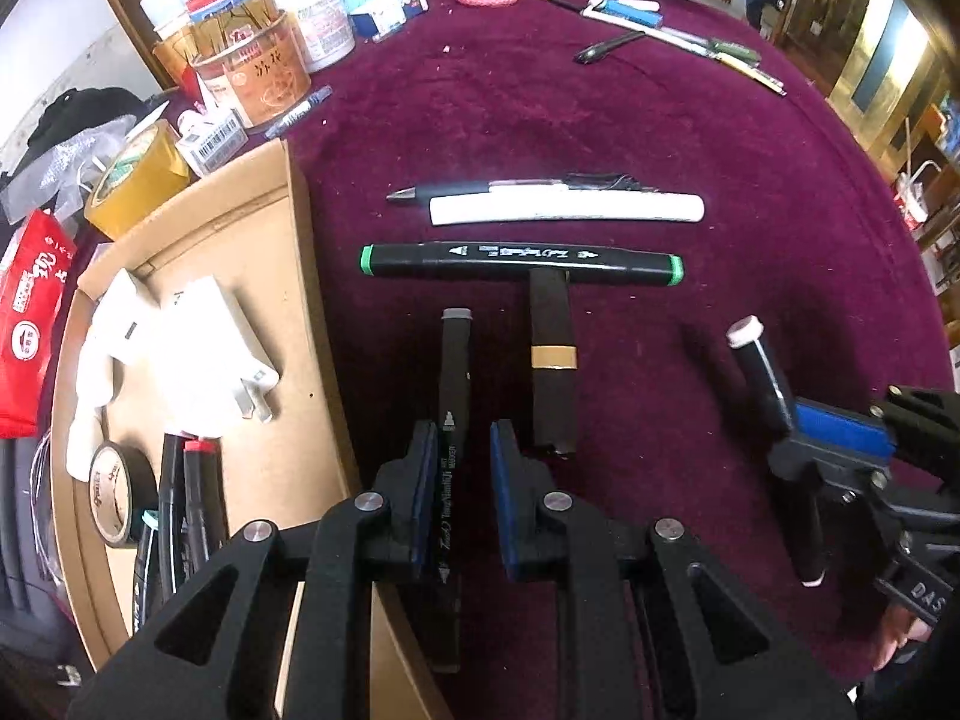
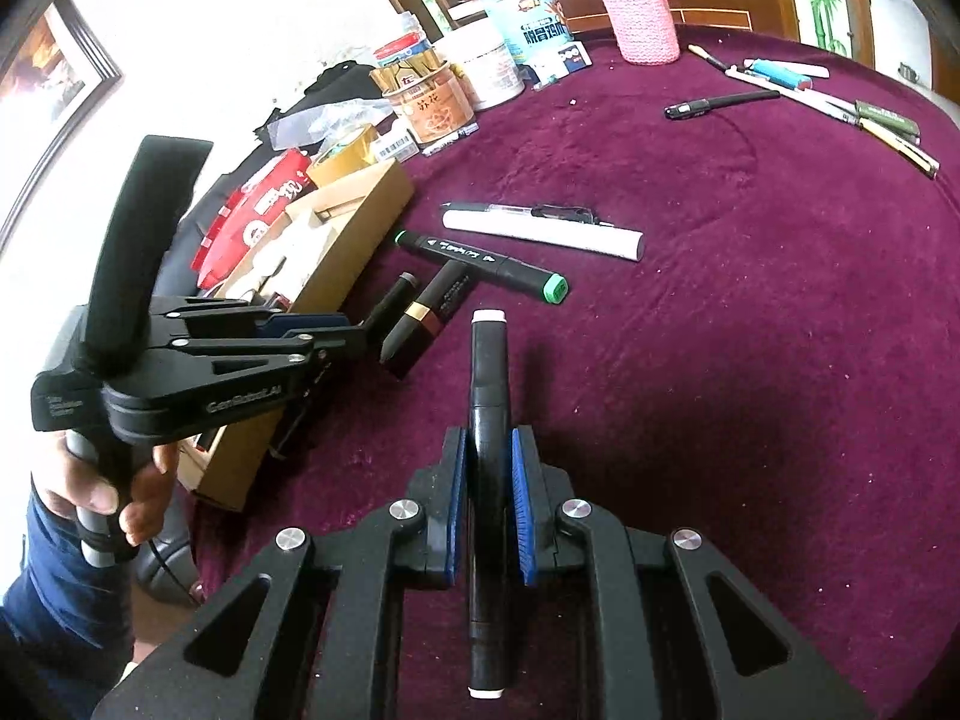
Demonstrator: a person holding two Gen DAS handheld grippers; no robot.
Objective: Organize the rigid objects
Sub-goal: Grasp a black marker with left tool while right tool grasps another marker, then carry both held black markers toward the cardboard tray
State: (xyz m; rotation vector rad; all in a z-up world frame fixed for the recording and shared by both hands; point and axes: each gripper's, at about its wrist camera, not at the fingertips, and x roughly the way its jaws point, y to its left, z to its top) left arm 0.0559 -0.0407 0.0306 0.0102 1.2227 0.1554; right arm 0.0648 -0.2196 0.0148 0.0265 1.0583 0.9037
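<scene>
At the bottom centre of the left wrist view, the left gripper (image 1: 459, 462) has its jaws narrow on a grey-capped marker (image 1: 451, 396); the far pad may stand a little off the barrel, though the angle makes this hard to judge. At the bottom centre of the right wrist view, the right gripper (image 2: 487, 468) is clamped on a white-capped marker (image 2: 487, 372), both blue pads pressing the barrel. So two markers are in hand and not yet put away.

To the left in the left wrist view sits the cardboard box (image 1: 288, 360), already holding a white charger (image 1: 204, 354), a roll of black tape (image 1: 114, 495) and a few markers (image 1: 198, 498); part of the sorting looks done. Its right edge lies close beside the left gripper, so that marker has a short way to go, over the rim.

Beyond the jaws, on the desk (image 1: 750, 180), wait a lipstick (image 1: 553, 354), a green-capped marker (image 1: 522, 261), a white tube (image 1: 567, 209) and a black pen (image 1: 510, 186). At the upper right lie more pens (image 1: 678, 36), well apart. The cloth between is open room; jars crowd the upper left.
</scene>
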